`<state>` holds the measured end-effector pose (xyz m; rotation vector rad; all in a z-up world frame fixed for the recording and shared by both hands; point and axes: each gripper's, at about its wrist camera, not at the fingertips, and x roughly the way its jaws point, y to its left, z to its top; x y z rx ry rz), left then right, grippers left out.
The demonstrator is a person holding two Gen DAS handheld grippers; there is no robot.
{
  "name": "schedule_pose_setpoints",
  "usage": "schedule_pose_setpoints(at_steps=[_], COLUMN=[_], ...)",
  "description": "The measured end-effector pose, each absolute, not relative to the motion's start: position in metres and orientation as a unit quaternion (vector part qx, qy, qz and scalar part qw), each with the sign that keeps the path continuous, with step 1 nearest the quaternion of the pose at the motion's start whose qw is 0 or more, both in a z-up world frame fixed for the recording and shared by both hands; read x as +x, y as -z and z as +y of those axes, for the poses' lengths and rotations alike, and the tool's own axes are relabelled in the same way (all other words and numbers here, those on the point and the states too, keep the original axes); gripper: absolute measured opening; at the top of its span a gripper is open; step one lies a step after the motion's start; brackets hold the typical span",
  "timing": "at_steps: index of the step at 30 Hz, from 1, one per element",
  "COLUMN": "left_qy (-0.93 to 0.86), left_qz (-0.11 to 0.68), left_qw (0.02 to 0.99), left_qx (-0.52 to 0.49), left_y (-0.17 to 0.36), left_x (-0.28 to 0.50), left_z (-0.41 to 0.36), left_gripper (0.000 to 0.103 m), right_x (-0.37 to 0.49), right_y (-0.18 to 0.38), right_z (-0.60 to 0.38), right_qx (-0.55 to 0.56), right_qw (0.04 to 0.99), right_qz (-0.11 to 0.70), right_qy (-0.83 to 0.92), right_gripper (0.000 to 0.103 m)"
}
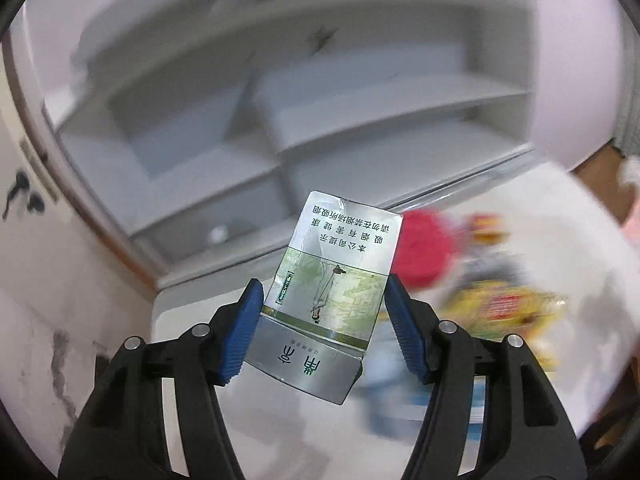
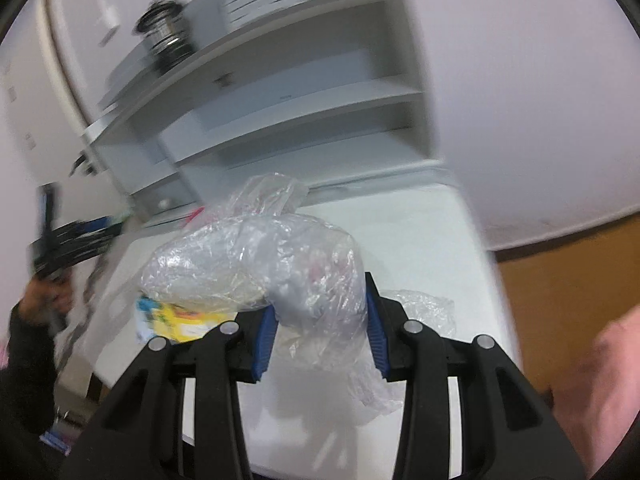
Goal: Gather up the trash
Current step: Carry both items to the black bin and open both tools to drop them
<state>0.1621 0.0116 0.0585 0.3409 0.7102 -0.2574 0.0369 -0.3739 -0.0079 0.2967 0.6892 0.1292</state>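
table: white top, w/ gray shelf unit at its back edge; loose trash left on it, blurred in left wrist view – red item, yellow wrapper
bag: clear plastic, crumpled, lifted off table; yellow-printed trash visible inside at its lower left; mouth not visible, can't tell which way it faces
pack: flattened silver/green cigarette pack, creased at top, lifted above table, upright btwn left pads
left gripper: jaws abt mid-open, blue pads pressed on both long edges of pack; seen far left in right wrist view too, a hand on its handle
right gripper: jaws partly closed, pinching a bunched fold of bag; rest of bag bulges up & fwd past pads
step: mid-collection – pack picked up, judged en route to bag; not in yet
progress: some trash bagged already, at least two pieces left on table – roughly partway
next move needs: bag mouth found & held open toward left side; pack brought over opening, then released; flat stiff card likely to snag on film if fed edge-on at an angle
risk: right grip on thin film only – prob slips if bag gets tugged
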Motion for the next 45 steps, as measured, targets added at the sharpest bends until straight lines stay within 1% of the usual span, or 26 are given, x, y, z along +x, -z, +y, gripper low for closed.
schedule_pose_setpoints(at_steps=[3,5,6,8,11,15,19,21,26,36,39,40,41,43,45], left_qy=[0.188,0.237,0.265,0.307,0.375,0.440,0.474,0.486,0.494,0.506,0.512,0.514,0.515,0.524,0.523], left_qz=[0.305,0.297,0.286,0.286,0.294,0.315,0.329,0.344,0.371,0.422,0.441,0.445,0.450,0.459,0.459], left_qw=[0.920,0.913,0.909,0.896,0.865,0.818,0.783,0.764,0.737,0.687,0.668,0.664,0.658,0.643,0.638], left_qx=[0.159,0.148,0.149,0.145,0.156,0.194,0.231,0.246,0.275,0.306,0.311,0.312,0.316,0.319,0.328], left_y=[-0.074,-0.082,-0.082,-0.078,-0.058,-0.014,0.025,0.047,0.090,0.196,0.240,0.250,0.265,0.281,0.292], left_x=[0.108,0.078,0.056,0.031,-0.009,-0.057,-0.088,-0.100,-0.091,-0.075,-0.076,-0.075,-0.074,-0.073,-0.074], left_z=[-0.065,-0.102,-0.137,-0.182,-0.254,-0.346,-0.404,-0.428,-0.471,-0.539,-0.559,-0.558,-0.562,-0.562,-0.563], left_gripper=[0.061,0.061,0.061,0.061,0.061,0.061,0.061,0.061,0.061,0.061,0.062,0.063,0.068,0.073,0.081], right_x=[-0.010,-0.041,-0.055,-0.094,-0.144,-0.203,-0.247,-0.261,-0.280,-0.260,-0.254,-0.253,-0.250,-0.240,-0.236], right_y=[0.017,0.025,0.028,0.039,0.062,0.108,0.160,0.182,0.237,0.322,0.348,0.357,0.364,0.375,0.385], right_z=[-0.412,-0.439,-0.450,-0.481,-0.523,-0.569,-0.601,-0.613,-0.631,-0.643,-0.643,-0.643,-0.643,-0.647,-0.650], right_qx=[0.157,0.171,0.175,0.185,0.207,0.246,0.285,0.303,0.343,0.402,0.418,0.426,0.433,0.445,0.454], right_qw=[0.932,0.930,0.929,0.924,0.912,0.886,0.856,0.844,0.814,0.764,0.744,0.736,0.731,0.722,0.716], right_qz=[0.328,0.324,0.322,0.320,0.320,0.333,0.354,0.364,0.390,0.430,0.445,0.449,0.452,0.457,0.459], right_qy=[0.002,0.035,0.050,0.097,0.148,0.207,0.245,0.253,0.262,0.265,0.273,0.272,0.271,0.267,0.265], right_gripper=[0.039,0.039,0.039,0.039,0.039,0.039,0.039,0.039,0.039,0.039,0.039,0.039,0.039,0.039,0.039])
